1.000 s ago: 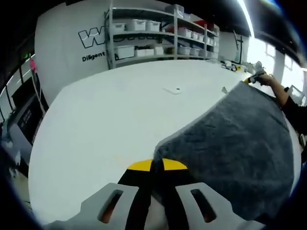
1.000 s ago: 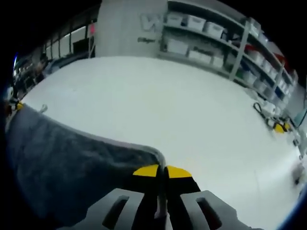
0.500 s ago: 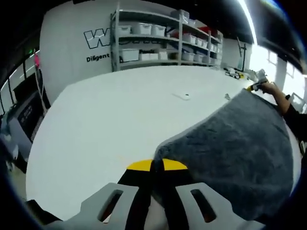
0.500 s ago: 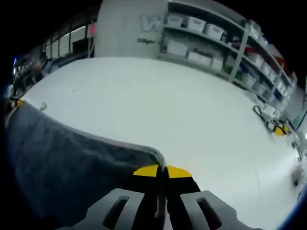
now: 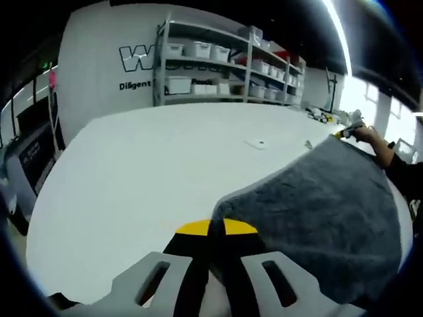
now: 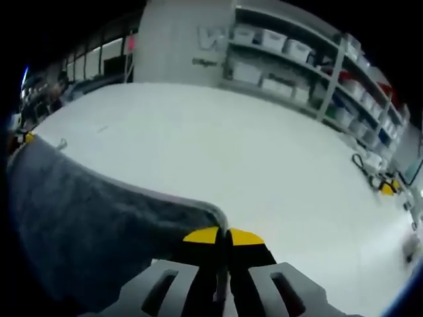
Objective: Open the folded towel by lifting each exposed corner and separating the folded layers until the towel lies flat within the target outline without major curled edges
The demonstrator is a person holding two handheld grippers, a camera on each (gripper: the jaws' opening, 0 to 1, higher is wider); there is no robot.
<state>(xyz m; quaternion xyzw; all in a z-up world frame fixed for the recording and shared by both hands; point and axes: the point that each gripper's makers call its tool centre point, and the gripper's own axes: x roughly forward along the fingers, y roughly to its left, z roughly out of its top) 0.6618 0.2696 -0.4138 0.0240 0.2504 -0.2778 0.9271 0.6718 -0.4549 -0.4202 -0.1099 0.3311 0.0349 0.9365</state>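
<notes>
A dark grey towel (image 5: pixel 324 205) hangs stretched above the white table (image 5: pixel 139 172). My left gripper (image 5: pixel 216 228) is shut on its near corner, jaws pressed together under yellow tips. At the towel's far corner the other gripper (image 5: pixel 348 131) shows with a person's hand. In the right gripper view the same towel (image 6: pixel 86 218) spreads to the left, and my right gripper (image 6: pixel 223 236) is shut on its corner. The far end of the towel reaches the left gripper (image 6: pixel 23 140) at the left edge.
Metal shelves (image 5: pixel 225 63) with white bins stand behind the table against a white wall with lettering. A small flat white item (image 5: pixel 254 143) lies on the table. Cables and yellow tools (image 6: pixel 380 181) sit near the table's right edge. Shelves (image 6: pixel 297 66) line the back.
Both cameras have tilted slightly, so the shelves and table edge sit a little differently. The towel stays stretched between both shut grippers.
</notes>
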